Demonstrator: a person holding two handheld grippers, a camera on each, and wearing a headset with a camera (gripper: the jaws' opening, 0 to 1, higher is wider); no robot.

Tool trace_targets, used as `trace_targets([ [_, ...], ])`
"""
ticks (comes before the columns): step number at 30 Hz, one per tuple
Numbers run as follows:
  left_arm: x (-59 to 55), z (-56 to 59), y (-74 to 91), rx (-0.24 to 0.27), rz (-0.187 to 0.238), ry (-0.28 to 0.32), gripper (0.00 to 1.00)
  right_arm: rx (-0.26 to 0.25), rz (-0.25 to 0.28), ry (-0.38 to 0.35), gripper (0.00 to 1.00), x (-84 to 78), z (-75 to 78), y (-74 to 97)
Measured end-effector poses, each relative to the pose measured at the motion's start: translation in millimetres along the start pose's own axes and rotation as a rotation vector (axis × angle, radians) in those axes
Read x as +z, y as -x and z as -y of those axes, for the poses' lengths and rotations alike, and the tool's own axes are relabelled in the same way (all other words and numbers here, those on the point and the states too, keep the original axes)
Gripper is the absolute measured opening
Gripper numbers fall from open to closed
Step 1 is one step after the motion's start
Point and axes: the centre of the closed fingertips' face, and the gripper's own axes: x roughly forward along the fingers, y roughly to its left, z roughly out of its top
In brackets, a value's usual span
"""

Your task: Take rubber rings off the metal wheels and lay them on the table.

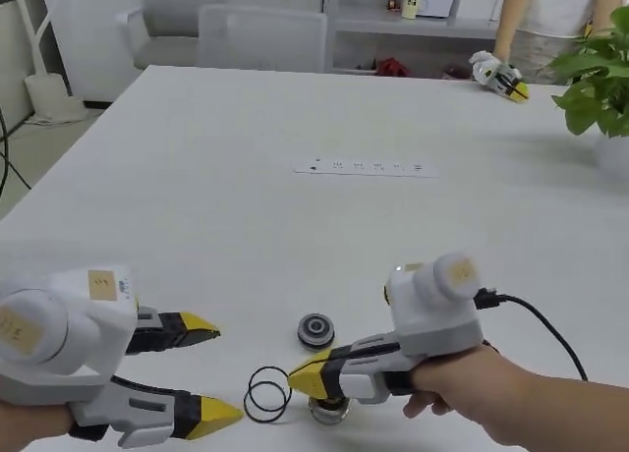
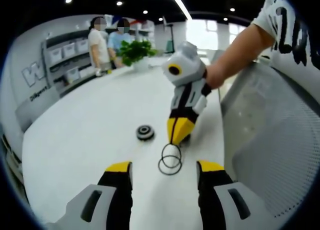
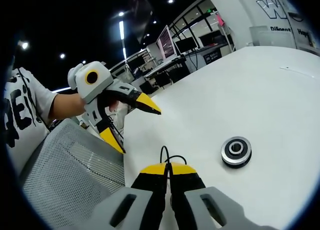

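Opposite the big wall "W" (image 2: 33,70), right gripper (image 3: 168,165) pinches rubber ring (image 3: 161,152).

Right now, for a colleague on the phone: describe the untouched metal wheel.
On the white table, near the yellow-tipped left gripper and right gripper, lies a round metal wheel. Unlike the thin black rubber rings beside it, it is thick, dark-rimmed, untouched.

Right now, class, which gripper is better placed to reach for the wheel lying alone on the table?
Left, probably. The left gripper is open and empty, its jaws pointing toward the lone wheel. The right gripper is shut on a rubber ring above the other wheel.
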Motion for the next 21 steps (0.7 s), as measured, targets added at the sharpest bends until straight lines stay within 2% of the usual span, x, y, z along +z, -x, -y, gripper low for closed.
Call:
trace_targets([
  [12,-3.1,-0.4,2.9,0.006,-0.005,0.007,0.52,-0.006,-0.031,-0.015,0.00,-9.0,2.2,-9.1],
  [21,-3.7,0.2,2.0,0.003,-0.010,0.005,0.52,-0.025,-0.044,0.010,0.00,-12.2,5.4,-9.8],
])
